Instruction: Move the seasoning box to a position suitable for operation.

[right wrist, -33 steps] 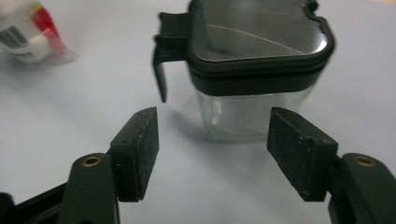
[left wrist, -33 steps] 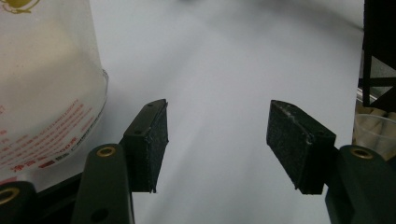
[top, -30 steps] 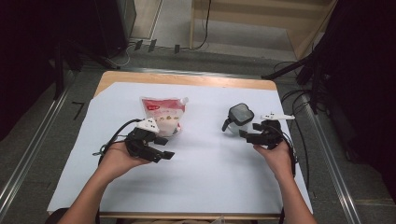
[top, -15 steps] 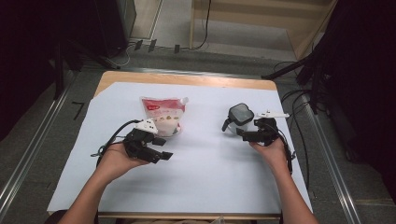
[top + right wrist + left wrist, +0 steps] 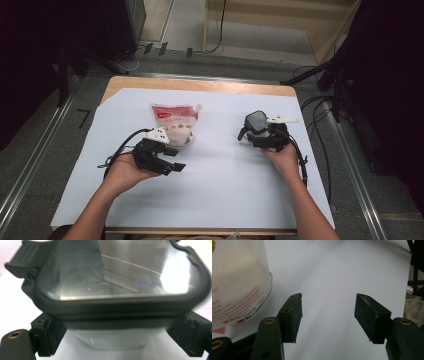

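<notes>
The right gripper [image 5: 256,134] clamps a clear, black-rimmed lidded container [image 5: 120,282], its jaws having just widened around it; best keep it level. Beyond the left gripper [image 5: 328,317], gaping and empty, the red-printed plastic pouch [image 5: 175,123] lies on the white-covered table [image 5: 225,195].

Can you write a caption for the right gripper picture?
Right gripper with jaws either side of a clear container with a black rim.

Looks like a lab/recording setup: paper-covered table [image 5: 225,200], floor rails [image 5: 30,165], loose cables [image 5: 320,107], dark equipment stands [image 5: 330,75]
</notes>
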Motion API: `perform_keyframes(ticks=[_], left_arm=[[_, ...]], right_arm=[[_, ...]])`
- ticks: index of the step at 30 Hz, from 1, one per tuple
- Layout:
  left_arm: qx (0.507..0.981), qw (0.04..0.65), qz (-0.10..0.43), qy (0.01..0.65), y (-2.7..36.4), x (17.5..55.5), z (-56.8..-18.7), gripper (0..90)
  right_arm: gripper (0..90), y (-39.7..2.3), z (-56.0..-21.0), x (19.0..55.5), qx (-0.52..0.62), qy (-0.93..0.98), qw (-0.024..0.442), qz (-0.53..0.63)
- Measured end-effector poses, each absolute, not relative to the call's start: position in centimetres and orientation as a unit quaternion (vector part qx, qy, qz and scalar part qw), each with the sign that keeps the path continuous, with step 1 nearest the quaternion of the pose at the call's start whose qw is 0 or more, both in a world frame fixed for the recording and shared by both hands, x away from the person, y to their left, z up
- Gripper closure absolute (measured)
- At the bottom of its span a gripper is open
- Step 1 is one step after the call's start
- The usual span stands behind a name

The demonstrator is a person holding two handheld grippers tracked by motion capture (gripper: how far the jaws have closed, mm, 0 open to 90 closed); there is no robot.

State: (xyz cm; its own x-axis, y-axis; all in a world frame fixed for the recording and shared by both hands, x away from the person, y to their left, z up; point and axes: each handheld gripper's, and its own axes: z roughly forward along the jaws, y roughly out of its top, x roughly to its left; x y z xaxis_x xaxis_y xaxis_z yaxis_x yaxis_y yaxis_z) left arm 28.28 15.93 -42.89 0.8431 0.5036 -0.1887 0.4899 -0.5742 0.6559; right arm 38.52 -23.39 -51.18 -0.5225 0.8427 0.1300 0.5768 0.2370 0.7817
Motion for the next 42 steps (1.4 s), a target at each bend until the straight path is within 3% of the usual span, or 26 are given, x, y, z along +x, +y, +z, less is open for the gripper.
perform_keyframes(ticks=[18, 42], left_arm=[[0.889, 0.362, 0.005, 0.281, 16.0, 28.3, -43.1, 40.4], [0.886, 0.371, 0.002, 0.278, 15.8, 28.5, -43.0, 41.3]], right_arm=[[14.9, -22.2, -51.7, 39.3, 0.442, 0.747, 0.213, 0.448], [15.4, -21.2, -49.8, 37.9, 0.434, 0.748, 0.205, 0.458]])
